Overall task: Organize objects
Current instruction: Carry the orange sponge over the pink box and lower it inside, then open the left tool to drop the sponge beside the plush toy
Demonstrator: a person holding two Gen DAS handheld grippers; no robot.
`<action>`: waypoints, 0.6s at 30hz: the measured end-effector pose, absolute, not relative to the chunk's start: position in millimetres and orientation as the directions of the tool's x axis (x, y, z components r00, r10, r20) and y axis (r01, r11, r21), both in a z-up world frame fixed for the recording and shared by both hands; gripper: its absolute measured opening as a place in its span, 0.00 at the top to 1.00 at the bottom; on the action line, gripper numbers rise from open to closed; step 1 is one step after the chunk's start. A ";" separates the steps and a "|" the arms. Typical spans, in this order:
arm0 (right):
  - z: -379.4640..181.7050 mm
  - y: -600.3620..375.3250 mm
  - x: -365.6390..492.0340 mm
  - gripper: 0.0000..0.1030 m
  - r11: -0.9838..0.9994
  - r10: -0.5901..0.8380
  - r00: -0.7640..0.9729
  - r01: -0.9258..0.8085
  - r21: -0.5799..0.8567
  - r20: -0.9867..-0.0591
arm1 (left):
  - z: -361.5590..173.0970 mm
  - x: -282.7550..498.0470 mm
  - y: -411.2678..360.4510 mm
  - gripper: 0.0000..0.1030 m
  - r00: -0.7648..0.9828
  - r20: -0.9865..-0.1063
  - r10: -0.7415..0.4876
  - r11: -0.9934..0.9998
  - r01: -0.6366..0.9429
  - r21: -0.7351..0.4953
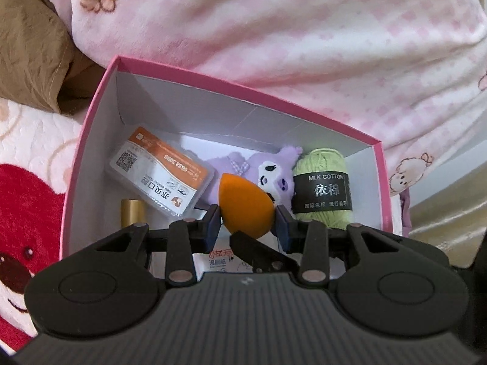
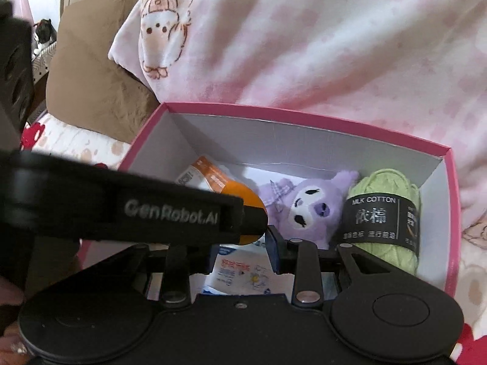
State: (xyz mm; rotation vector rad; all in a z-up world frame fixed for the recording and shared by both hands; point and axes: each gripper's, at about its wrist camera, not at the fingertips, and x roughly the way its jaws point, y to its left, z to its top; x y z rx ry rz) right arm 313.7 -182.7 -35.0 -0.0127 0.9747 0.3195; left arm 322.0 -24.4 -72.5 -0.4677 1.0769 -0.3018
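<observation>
My left gripper (image 1: 248,219) is shut on an orange teardrop makeup sponge (image 1: 243,206) and holds it just inside an open pink box (image 1: 91,121). The box holds a purple plush toy (image 1: 274,176), a green yarn ball (image 1: 322,194), an orange-and-white card case (image 1: 158,176), a gold cylinder (image 1: 132,213) and a wipe packet (image 1: 219,261). In the right wrist view my right gripper (image 2: 242,252) hangs shut over the same box (image 2: 304,115), nothing clamped that I can see. The left gripper's finger (image 2: 170,213) crosses in front, hiding its left fingertip and most of the sponge (image 2: 249,238).
A pink printed blanket (image 1: 304,45) is bunched behind the box, and a brown pillow (image 1: 30,45) lies at the far left. The box rests on a quilt with a red bear print (image 1: 24,213). The plush (image 2: 310,210) and yarn (image 2: 383,222) fill the box's right side.
</observation>
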 end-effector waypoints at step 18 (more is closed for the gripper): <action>-36.6 -222.7 285.3 0.63 0.955 0.290 0.543 -0.220 0.199 -0.788 | -77.9 326.1 -43.0 0.47 0.458 -0.829 -0.320 0.934 0.008 -0.356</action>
